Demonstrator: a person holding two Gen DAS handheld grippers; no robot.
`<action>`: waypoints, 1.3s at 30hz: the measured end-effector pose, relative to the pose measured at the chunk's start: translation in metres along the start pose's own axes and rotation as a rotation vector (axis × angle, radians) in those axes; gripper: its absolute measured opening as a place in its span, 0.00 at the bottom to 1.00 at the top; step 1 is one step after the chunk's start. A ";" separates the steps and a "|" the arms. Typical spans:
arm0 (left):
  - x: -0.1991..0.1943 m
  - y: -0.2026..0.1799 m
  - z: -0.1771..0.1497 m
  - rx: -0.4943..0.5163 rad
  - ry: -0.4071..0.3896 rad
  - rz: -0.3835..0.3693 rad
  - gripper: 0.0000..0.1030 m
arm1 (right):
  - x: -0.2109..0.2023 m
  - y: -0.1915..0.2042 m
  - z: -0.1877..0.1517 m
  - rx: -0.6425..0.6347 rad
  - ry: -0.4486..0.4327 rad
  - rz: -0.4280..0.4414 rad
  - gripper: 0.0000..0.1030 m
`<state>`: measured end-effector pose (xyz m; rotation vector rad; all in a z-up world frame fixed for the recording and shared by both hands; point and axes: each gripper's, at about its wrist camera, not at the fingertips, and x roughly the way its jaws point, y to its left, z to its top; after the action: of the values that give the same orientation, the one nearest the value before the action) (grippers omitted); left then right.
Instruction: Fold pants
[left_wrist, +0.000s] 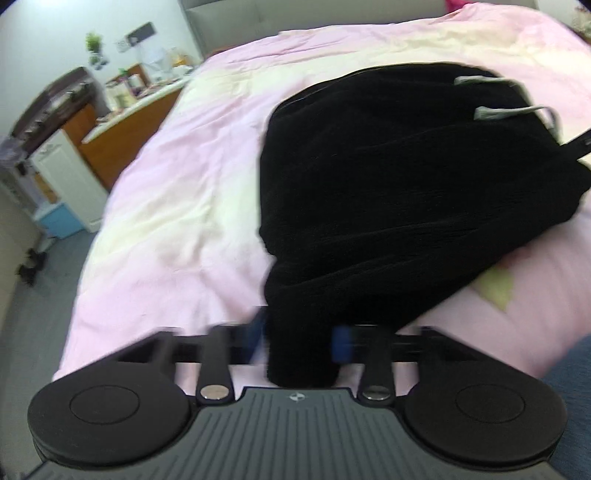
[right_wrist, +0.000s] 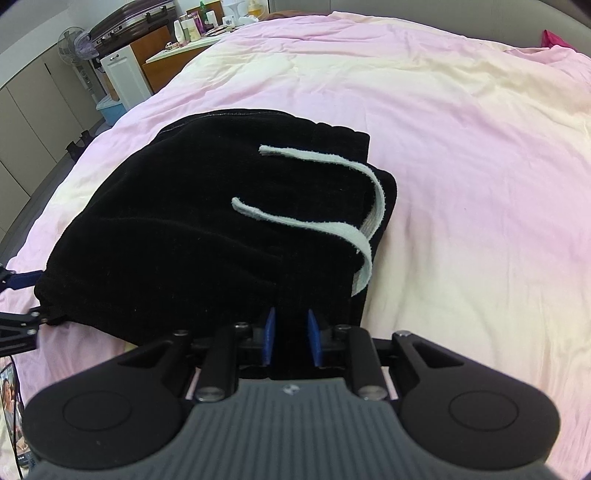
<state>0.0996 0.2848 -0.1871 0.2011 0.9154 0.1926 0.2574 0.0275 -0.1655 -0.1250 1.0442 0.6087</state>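
Right wrist view: black pants (right_wrist: 207, 229) are seen bunched on the pink bed (right_wrist: 461, 147), pale drawstrings (right_wrist: 332, 225) laid on top. Near edge is pinched by right claw (right_wrist: 291, 341). Left claw (left_wrist: 299, 339) is clamped on another fold, view blurred.

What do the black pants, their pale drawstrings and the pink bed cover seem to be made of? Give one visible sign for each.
Black pants: probably a soft, matte velour or fleece knit; faint ribbing, no shine.
Pale drawstrings: flat woven tape, likely cotton; fuzzy, frayed edges.
Pink bed cover: thin, smooth woven cloth, perhaps cotton; fine creases.
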 end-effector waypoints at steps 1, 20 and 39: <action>-0.009 0.004 0.001 -0.027 -0.037 0.013 0.21 | 0.000 0.001 0.000 0.000 0.001 -0.002 0.16; -0.033 0.015 -0.030 -0.079 0.138 -0.054 0.13 | 0.003 -0.006 -0.005 0.001 0.044 0.014 0.26; -0.219 -0.007 0.048 -0.184 -0.250 0.039 0.70 | -0.208 0.005 -0.049 -0.033 -0.327 -0.020 0.61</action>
<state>0.0086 0.2187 0.0072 0.0704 0.6419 0.2795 0.1429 -0.0724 -0.0148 -0.0621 0.7164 0.6049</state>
